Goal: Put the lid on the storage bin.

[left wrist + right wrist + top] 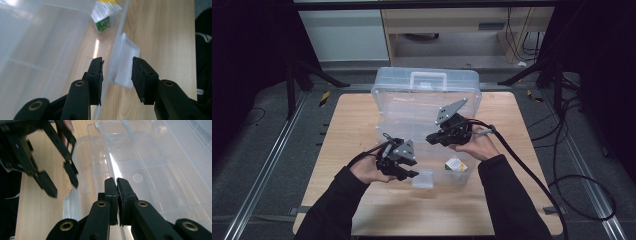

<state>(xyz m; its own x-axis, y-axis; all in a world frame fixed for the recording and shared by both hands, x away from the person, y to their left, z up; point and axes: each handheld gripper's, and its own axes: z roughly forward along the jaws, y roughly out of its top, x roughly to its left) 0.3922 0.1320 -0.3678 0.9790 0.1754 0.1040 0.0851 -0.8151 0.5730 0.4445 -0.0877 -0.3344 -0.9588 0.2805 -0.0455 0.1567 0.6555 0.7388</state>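
Note:
A clear plastic storage box (382, 95) stands on the wooden table (352, 125), its lid raised at the back. My left gripper (412, 169) is at the box's front wall. In the left gripper view it (117, 60) is open, with the translucent front latch (123, 62) between the jaws and a gap on both sides. My right gripper (432, 139) reaches over the box from the right. Its jaws (117, 181) are shut, and a thin clear edge of the box (105, 157) runs straight into them. A small green and white packet (455, 165) lies inside the box at the front right.
The box has divided compartments (160, 170) with clear walls. Bare table lies to the left and in front of the box. Black cables (572, 180) trail off the table's right side, and dark stands flank the back corners.

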